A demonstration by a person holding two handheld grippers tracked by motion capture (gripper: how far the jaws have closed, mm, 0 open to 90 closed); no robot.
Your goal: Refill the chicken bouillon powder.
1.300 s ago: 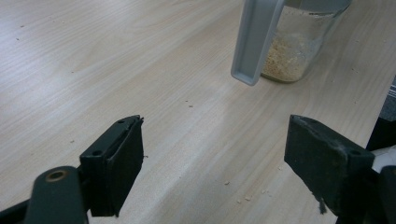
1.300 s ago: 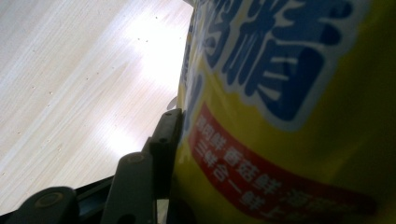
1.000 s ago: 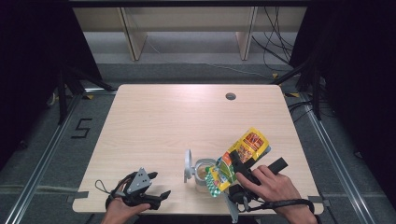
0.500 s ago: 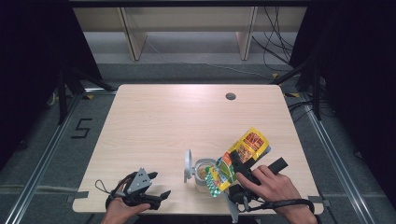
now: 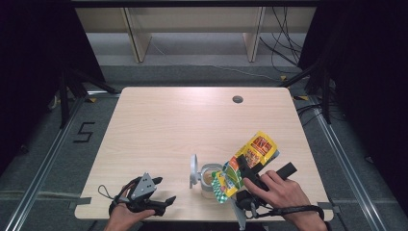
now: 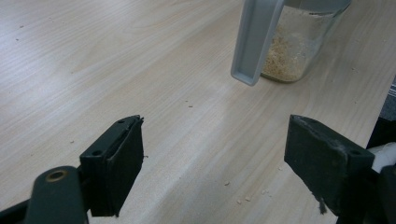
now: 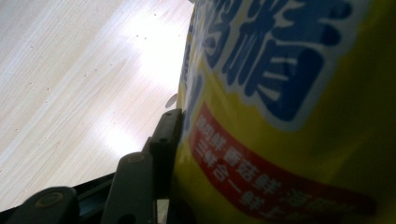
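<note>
Right gripper — jaws clamped on a yellow snack bag, tilted over an open glass jar near the table's front edge, right of centre. Left gripper — jaws wide apart, holding nothing, resting at the front-left edge.

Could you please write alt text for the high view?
The right gripper tips a yellow snack bag over an open glass jar near the wooden table's front edge. The left gripper rests open at the front left.
</note>
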